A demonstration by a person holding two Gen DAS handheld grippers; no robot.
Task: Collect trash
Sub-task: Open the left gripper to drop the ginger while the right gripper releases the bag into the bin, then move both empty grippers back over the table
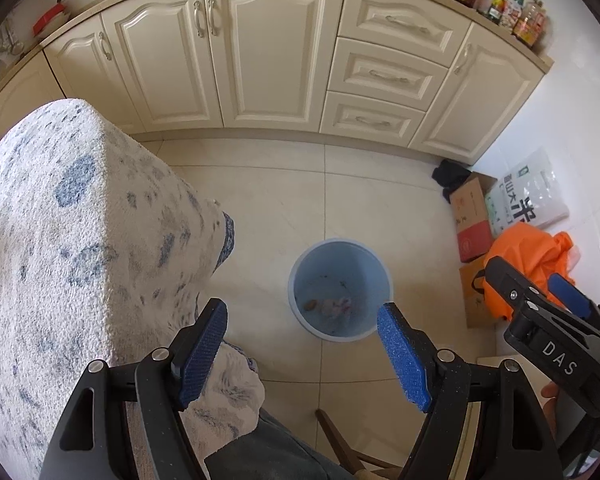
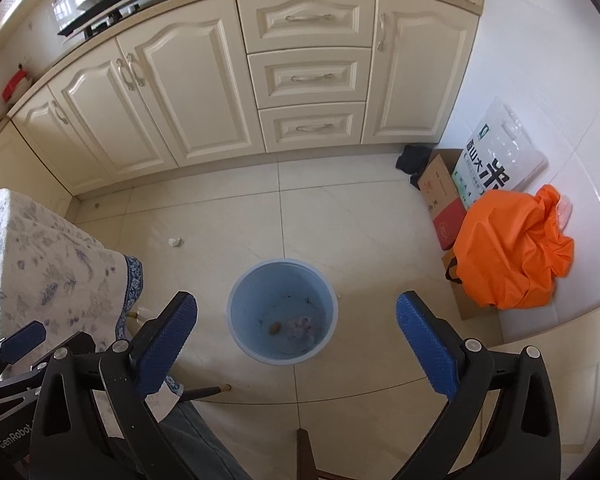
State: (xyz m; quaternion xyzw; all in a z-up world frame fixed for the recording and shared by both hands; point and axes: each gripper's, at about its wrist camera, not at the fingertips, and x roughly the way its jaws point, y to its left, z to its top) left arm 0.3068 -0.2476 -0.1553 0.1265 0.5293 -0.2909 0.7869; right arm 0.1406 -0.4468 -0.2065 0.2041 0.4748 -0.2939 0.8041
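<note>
A light blue waste bin (image 1: 340, 289) (image 2: 283, 312) stands on the tiled floor below both grippers. At its bottom lie a crumpled whitish-pink wad (image 1: 336, 306) (image 2: 300, 326) and a small brown scrap (image 1: 310, 304) (image 2: 275, 327). My left gripper (image 1: 302, 320) hangs open above the bin's near left side, nothing between its blue pads. My right gripper (image 2: 296, 308) is wide open over the bin, also empty; it shows in the left wrist view at the right edge (image 1: 540, 292). A small white paper ball (image 2: 175, 242) lies on the floor left of the bin.
A table under a blue-patterned white cloth (image 1: 72, 240) (image 2: 40, 264) stands close on the left. Cream kitchen cabinets (image 1: 260, 60) (image 2: 300, 76) line the back. An orange bag (image 2: 512, 248), cardboard boxes (image 2: 440, 200) and a rice sack (image 2: 500, 160) crowd the right wall. A chair leg (image 2: 204, 392) lies near.
</note>
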